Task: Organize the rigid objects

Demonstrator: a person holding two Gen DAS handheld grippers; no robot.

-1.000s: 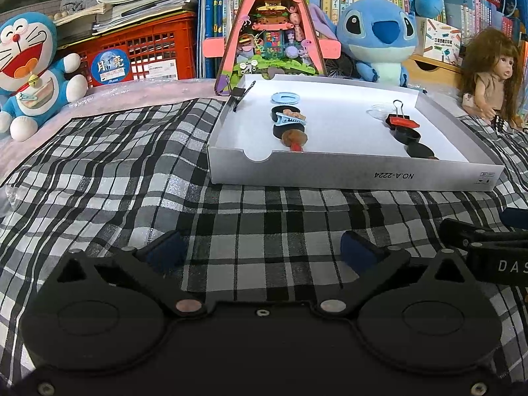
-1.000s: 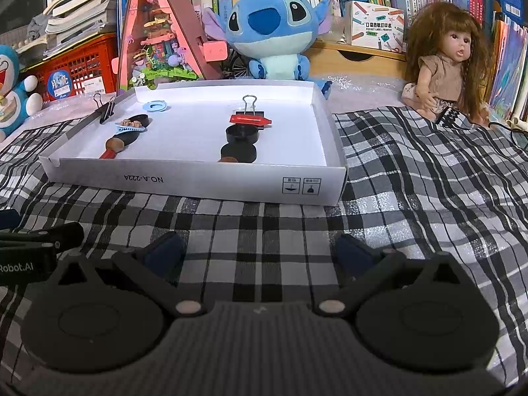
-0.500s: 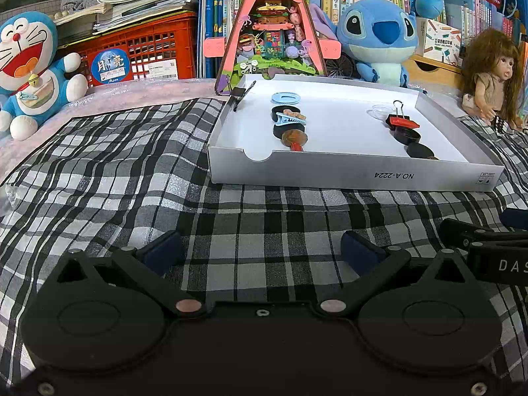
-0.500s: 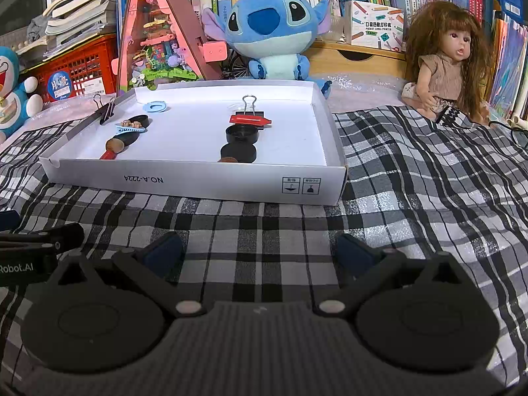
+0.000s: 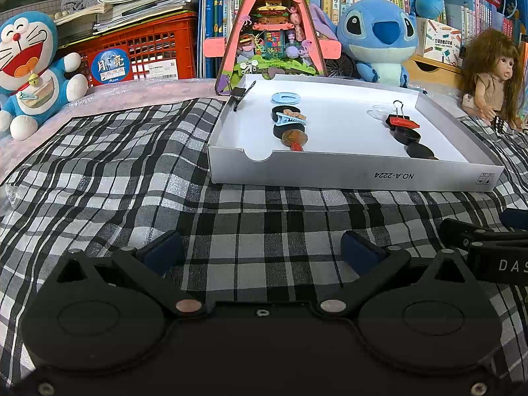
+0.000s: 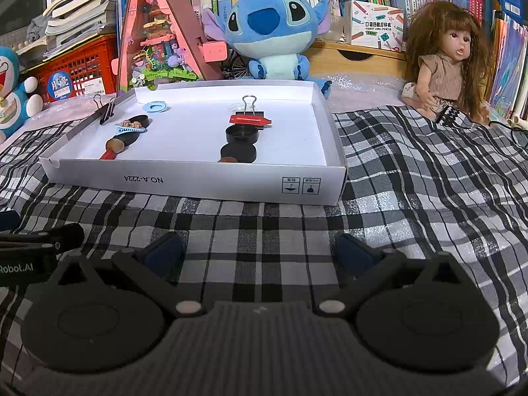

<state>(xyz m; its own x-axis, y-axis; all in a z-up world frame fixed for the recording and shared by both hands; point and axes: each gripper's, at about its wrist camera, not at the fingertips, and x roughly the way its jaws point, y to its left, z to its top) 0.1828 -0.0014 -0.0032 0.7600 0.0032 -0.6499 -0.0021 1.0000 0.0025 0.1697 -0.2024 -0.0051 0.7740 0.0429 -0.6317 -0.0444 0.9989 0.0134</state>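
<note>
A white cardboard tray (image 5: 349,175) (image 6: 198,181) lies on the checked cloth. In it, on the left, lie a light blue oval piece (image 5: 285,98), a blue hair clip (image 5: 290,118) and a brown-headed red stick (image 5: 294,138). On the right lie a red piece on a binder clip (image 5: 401,120) (image 6: 249,119) and black round caps (image 5: 406,136) (image 6: 242,134). A black binder clip (image 5: 239,94) (image 6: 106,110) grips the tray's left wall. My left gripper (image 5: 260,252) and right gripper (image 6: 260,254) are open and empty, low over the cloth in front of the tray.
Behind the tray stand a pink triangular toy house (image 5: 274,33), a Stitch plush (image 5: 379,39), a doll (image 6: 442,62), a Doraemon plush (image 5: 26,69), a red crate (image 5: 138,52) and bookshelves. The right gripper's body (image 5: 488,247) shows at the left view's right edge.
</note>
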